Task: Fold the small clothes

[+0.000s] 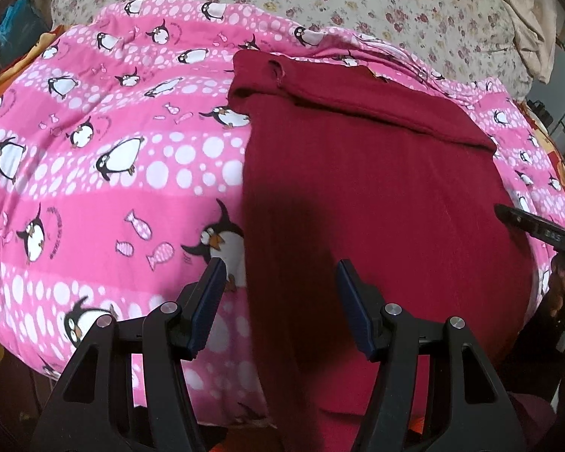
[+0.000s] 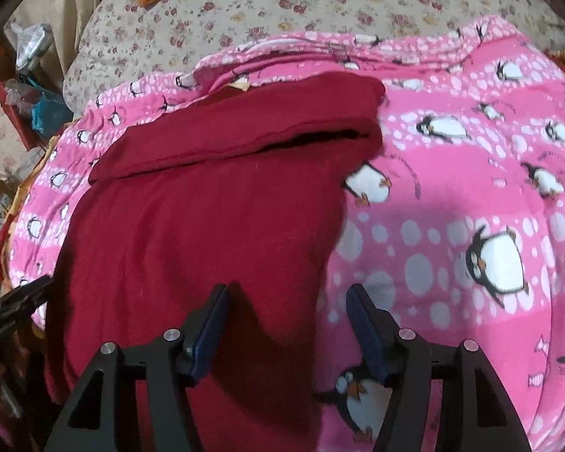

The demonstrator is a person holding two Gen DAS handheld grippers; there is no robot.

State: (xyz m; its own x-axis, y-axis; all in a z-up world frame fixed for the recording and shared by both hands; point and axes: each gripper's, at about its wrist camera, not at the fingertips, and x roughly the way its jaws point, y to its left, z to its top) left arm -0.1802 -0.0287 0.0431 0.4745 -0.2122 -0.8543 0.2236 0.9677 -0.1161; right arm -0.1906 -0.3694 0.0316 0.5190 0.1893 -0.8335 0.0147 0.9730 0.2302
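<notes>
Maroon garment (image 1: 376, 173), far end folded over, flat on pink penguin blanket (image 1: 105, 173). Left gripper (image 1: 278, 275) and right gripper (image 2: 288, 297): fingers spread, holding nothing, above its near edges.

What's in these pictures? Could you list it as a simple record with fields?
garment: dark red garment, lying flat, far end folded over
surface: pink penguin blanket over a floral sheet
left gripper: open, over the garment's left edge, holding nothing
right gripper: open, over the garment's right edge, holding nothing
</notes>
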